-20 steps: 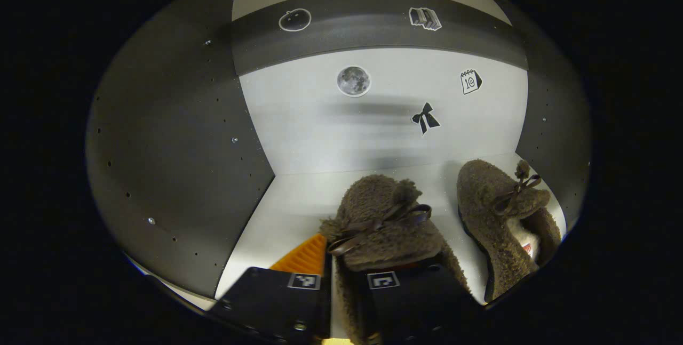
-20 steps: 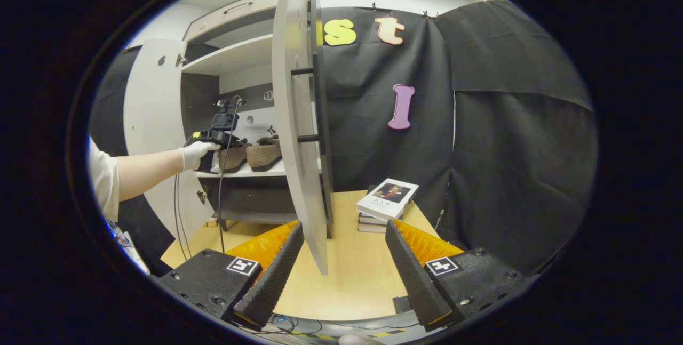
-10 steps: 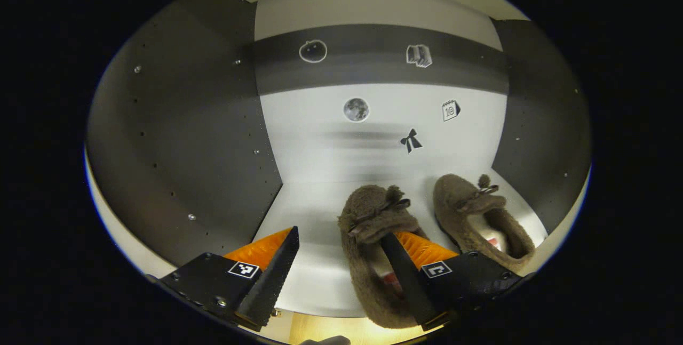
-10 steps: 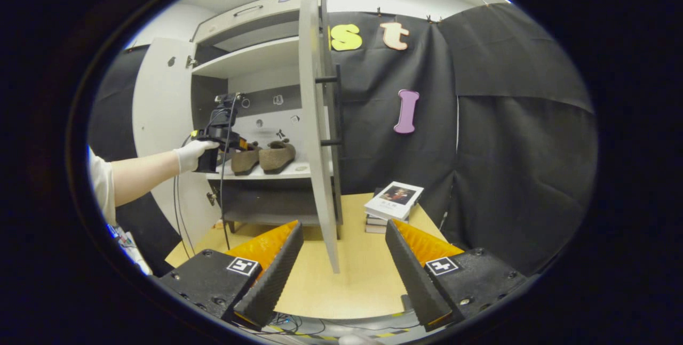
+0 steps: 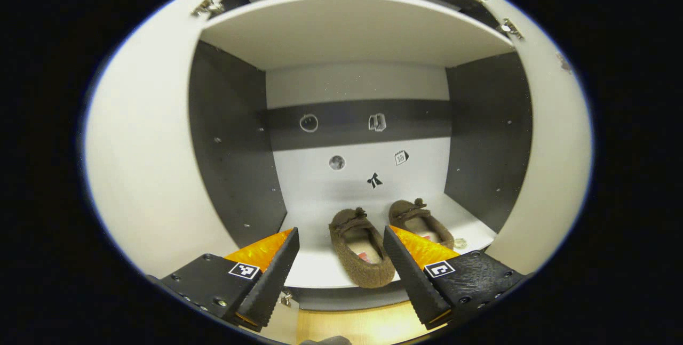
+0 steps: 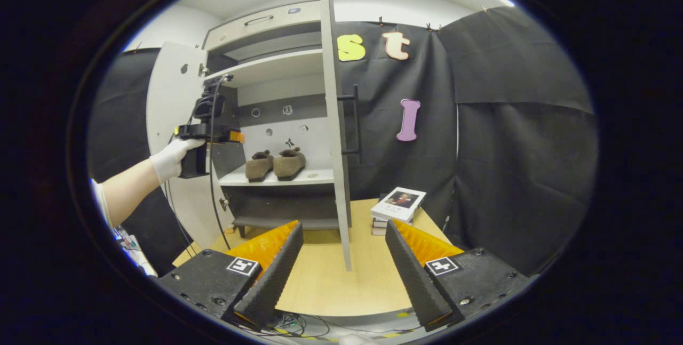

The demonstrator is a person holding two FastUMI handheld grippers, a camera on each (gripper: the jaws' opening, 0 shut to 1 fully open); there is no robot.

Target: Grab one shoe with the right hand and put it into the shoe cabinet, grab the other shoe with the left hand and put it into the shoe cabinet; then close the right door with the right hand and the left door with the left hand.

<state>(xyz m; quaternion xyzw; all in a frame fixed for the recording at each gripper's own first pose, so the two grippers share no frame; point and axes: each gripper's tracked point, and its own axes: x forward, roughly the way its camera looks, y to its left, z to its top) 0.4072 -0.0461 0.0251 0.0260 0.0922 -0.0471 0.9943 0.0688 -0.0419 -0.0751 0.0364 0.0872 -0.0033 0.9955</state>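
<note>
Left gripper view faces both shoes (image 5: 362, 246) shelved — right gripper view adds books (image 6: 397, 207); both hand-held grippers gape empty.

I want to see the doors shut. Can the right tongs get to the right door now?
Probably yes. The right tongs are open, and the right door stands edge-on just ahead over the bare table, its handle uncovered.

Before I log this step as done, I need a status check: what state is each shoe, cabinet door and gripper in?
Left slipper: on the cabinet shelf, released.
Right slipper: on the shelf beside it.
Right door: open.
Left door: open.
Left gripper: open, holding nothing.
Right gripper: open, holding nothing.
</note>
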